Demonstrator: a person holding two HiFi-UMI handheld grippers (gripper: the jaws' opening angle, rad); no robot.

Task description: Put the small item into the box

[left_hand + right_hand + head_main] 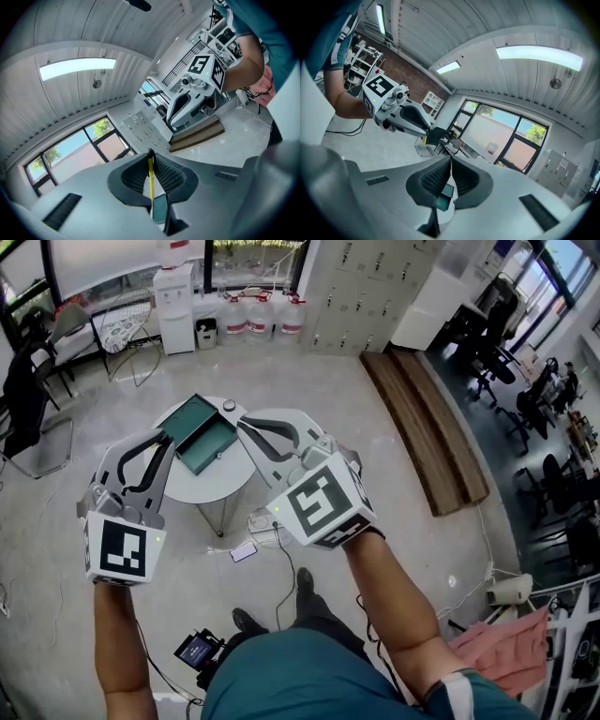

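Observation:
A green open box (202, 432) lies on a small round white table (208, 488) below me. My left gripper (167, 438) hovers at the box's left end, shut on a thin yellow item (150, 174) that stands edge-on between its pads. The same yellow item (424, 139) shows at that gripper's tip in the right gripper view. My right gripper (242, 421) hangs over the box's right end, shut with nothing visible between its pads. Green of the box (446, 191) shows through the gap under its jaws. A small white round thing (229, 405) sits on the table by the box.
The floor holds a phone (243, 551) and cables near the table's leg. Chairs (37, 427) stand at the left, and a water dispenser (175, 310) with large bottles (261, 315) at the back. A long wooden bench (427, 427) runs along the right.

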